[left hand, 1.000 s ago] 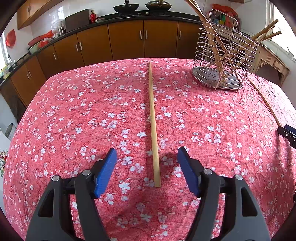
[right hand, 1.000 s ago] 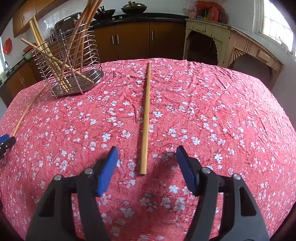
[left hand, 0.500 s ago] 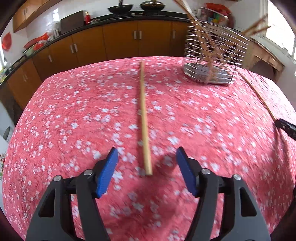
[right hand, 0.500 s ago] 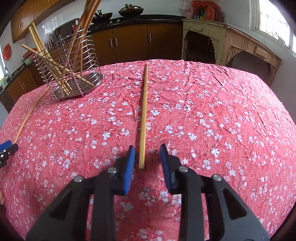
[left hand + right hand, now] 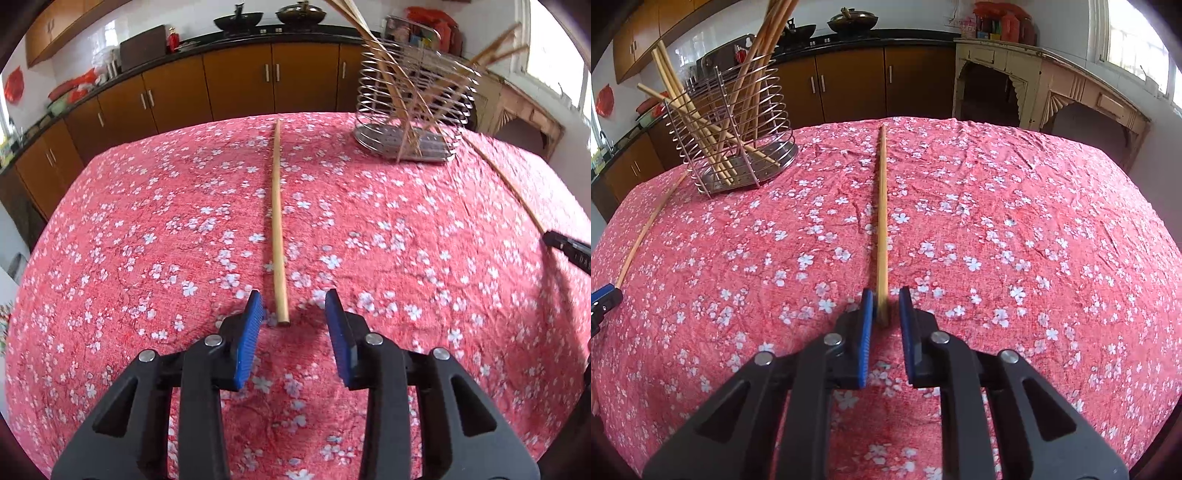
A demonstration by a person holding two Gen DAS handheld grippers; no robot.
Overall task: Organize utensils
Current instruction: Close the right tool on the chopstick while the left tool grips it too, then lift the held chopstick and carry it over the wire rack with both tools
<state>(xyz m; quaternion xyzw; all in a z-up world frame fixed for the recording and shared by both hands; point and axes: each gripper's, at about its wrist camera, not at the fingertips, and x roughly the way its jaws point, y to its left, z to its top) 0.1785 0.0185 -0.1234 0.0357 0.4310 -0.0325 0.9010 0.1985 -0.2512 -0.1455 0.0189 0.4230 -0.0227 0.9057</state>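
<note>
A long wooden chopstick lies on the red floral tablecloth, its near end between my left gripper's partly closed jaws, which do not touch it. A second chopstick lies in front of my right gripper; the blue pads stand close on both sides of its near end, nearly shut around it. A wire utensil holder with several chopsticks stands at the far right in the left wrist view and at the far left in the right wrist view.
The table has a red cloth with white flowers. The second chopstick also shows at the right in the left wrist view, and the first at the left in the right wrist view. Brown kitchen cabinets line the back wall.
Both grippers have narrowed around the near ends of their chopsticks. The right closed first and is now almost on the stick. The left closed about halfway.
</note>
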